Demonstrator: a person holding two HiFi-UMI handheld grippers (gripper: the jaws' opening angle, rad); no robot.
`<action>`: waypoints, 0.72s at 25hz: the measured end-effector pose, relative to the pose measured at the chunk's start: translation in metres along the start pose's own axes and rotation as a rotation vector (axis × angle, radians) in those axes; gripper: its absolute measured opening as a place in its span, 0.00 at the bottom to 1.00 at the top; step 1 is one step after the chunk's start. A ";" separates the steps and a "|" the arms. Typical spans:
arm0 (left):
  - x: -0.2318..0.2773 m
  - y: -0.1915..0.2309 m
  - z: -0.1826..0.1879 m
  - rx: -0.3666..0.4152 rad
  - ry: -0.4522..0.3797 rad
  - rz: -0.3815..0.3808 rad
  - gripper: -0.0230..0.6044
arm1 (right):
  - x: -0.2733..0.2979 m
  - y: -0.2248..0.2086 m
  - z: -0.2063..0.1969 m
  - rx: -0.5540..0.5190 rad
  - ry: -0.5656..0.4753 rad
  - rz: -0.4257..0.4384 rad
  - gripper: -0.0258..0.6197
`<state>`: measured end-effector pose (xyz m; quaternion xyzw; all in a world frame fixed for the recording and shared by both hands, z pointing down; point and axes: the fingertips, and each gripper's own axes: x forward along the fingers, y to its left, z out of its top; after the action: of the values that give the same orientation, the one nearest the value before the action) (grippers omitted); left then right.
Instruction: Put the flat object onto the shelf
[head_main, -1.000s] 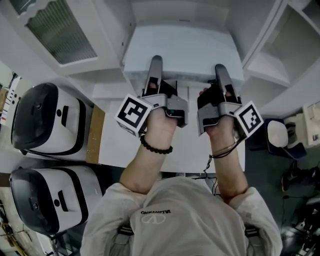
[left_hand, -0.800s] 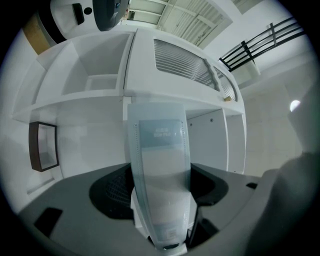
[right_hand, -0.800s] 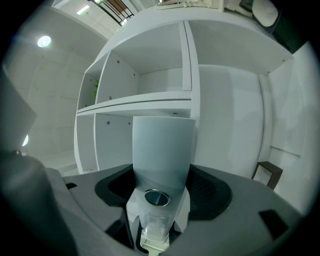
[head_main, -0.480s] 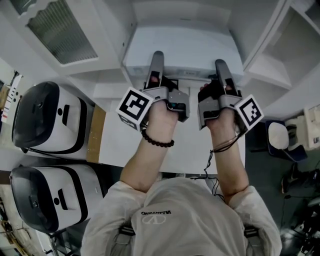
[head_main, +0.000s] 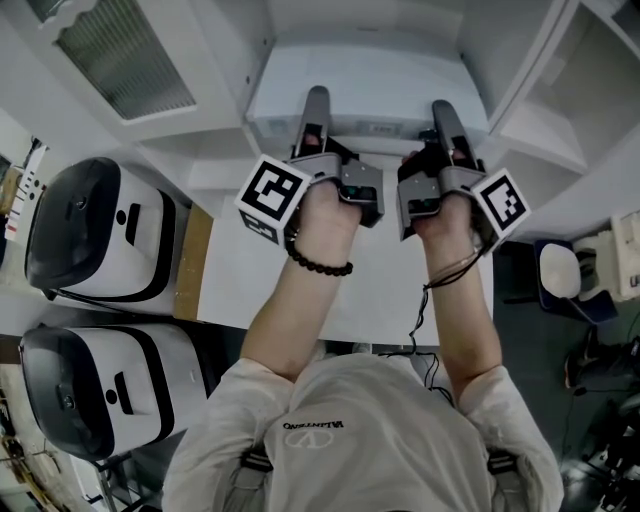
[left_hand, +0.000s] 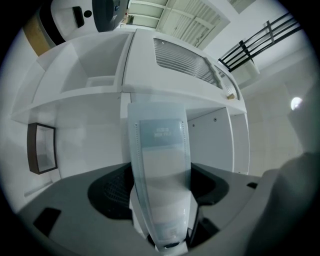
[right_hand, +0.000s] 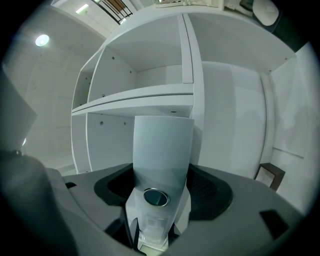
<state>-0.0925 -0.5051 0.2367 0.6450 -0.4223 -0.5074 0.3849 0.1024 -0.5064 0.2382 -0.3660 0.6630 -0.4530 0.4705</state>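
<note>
We grip the flat object (head_main: 372, 88) with both tongs. The left tongs (head_main: 316, 100) and the right tongs (head_main: 443, 108) are each clamped on its near edge, side by side and apart, with one finger of each lying across its white top. The slab reaches forward past both tips. The shelf (right_hand: 145, 97) stands ahead of the tongs, its compartments open. The white desk (head_main: 370, 290) lies behind the tongs, under our wrists. Two black-and-white appliances (head_main: 95, 235) sit well left of the left tongs.

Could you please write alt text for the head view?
A person holds a white flat object by its near edge with the left gripper and the right gripper, in front of white shelving. Two black-and-white appliances sit on the left.
</note>
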 end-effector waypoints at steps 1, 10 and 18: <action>0.000 -0.002 0.000 0.001 0.006 -0.018 0.55 | 0.000 0.000 0.000 -0.002 -0.001 0.002 0.54; -0.013 -0.004 -0.008 0.000 0.065 -0.080 0.69 | -0.009 0.011 -0.003 -0.073 -0.005 0.052 0.52; -0.073 -0.009 -0.017 0.198 0.148 -0.119 0.44 | -0.066 0.016 -0.025 -0.353 -0.001 0.107 0.36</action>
<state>-0.0843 -0.4325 0.2556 0.7393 -0.4018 -0.4364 0.3188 0.0963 -0.4345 0.2461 -0.4073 0.7505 -0.3037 0.4226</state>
